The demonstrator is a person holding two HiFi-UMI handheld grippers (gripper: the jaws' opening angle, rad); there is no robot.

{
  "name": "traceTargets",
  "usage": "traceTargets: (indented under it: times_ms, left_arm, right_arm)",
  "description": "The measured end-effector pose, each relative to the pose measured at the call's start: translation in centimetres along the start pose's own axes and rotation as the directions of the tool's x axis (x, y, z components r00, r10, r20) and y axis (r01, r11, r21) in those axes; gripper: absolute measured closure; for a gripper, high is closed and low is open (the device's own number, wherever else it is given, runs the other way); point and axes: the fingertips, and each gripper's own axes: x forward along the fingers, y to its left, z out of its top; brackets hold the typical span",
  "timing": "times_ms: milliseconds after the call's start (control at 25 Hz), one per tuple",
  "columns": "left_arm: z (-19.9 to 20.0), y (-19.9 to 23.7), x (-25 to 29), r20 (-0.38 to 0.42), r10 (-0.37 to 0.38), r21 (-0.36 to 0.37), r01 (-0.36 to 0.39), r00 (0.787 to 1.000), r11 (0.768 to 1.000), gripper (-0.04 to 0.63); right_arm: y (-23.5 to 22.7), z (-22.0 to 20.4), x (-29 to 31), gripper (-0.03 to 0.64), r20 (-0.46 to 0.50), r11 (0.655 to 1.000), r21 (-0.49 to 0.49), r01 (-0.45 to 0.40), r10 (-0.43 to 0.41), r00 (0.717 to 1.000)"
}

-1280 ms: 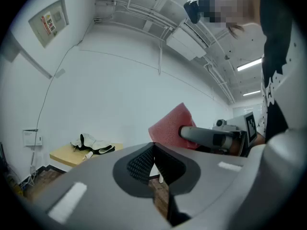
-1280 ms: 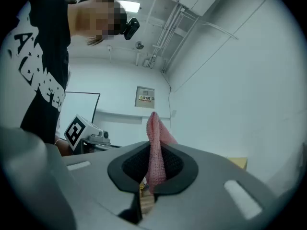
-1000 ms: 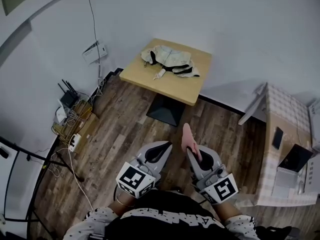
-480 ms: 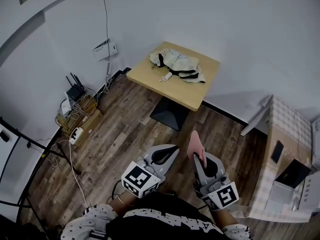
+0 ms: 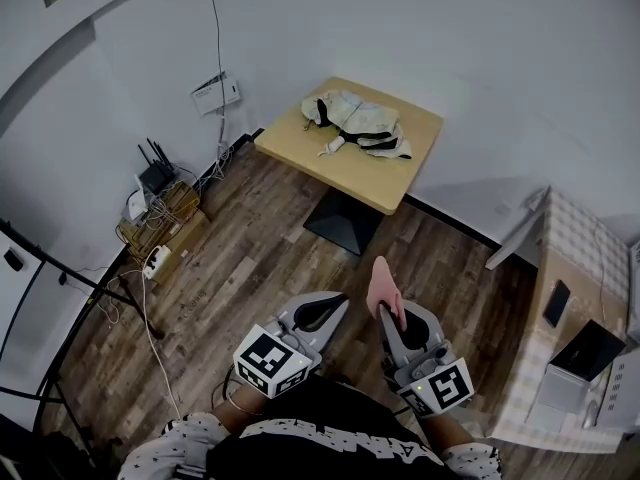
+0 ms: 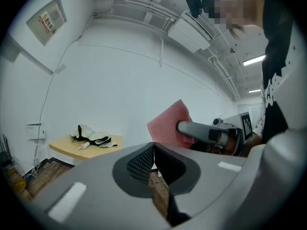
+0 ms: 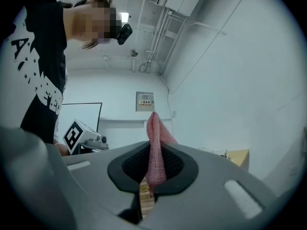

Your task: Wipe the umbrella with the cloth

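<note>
You are at the approach step, as I read it: the wiping has not begun. Your right gripper [image 7: 152,172] is clamped on the pink cloth [image 7: 154,140], which stands up out of the jaws as a narrow fold. Your left gripper [image 6: 153,150] has its jaws pressed together with nothing between them. In the head view both grippers sit low and close to your body, side by side over the wood floor [image 5: 250,258]. The umbrella [image 5: 357,126] lies collapsed, a pale bundle with black straps, on the square wooden table [image 5: 390,183] by the white wall, well apart from both grippers. The next move probably calls for you to close that gap and bring the cloth down flat on the umbrella's fabric, not just its edge. If you want the left gripper to steady the bundle, it needs to open first, since loose fabric is likely to slide under a wipe. By count: one umbrella, one cloth, one wooden table and two grippers. Off to your right stands a second table with a checked cover [image 5: 575,258], carrying one laptop [image 5: 590,318].
</note>
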Motion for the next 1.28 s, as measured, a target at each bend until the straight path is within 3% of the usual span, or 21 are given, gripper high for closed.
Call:
traceTargets:
  times_ms: [240,520,960,1280]
  left_arm:
    - [0.1,0.6,1.2,0.004,-0.006,-0.002,0.006,1.000,1.000,0.594]
    - [0.9,2.9,3.9,0.013,-0.059,-0.003,0.059,0.998,0.998,0.594]
    - [2.8,10.6,8.0,0.039,-0.093,-0.004,0.093,0.995,0.996,0.594]
    - [3.0,16.8,10.1,0.024,-0.075,-0.020,0.076,0.997,0.997,0.594]
  right_arm:
    - [-0.2,-0.2,0.7,0.586,-0.013,1.000,-0.008,-0.023,0.023,1.000]
    - [-2.7,0.0,3.0,0.586,-0.007,0.999,-0.042,0.020,-0.020,1.000]
    - [-7.5,-1.5,10.1,0.585,-0.050,0.997,-0.050,0.061,-0.063,0.997]
    - [-10.1,-2.9,15.8,0.585,-0.070,0.997,-0.026,0.075,-0.077,0.995]
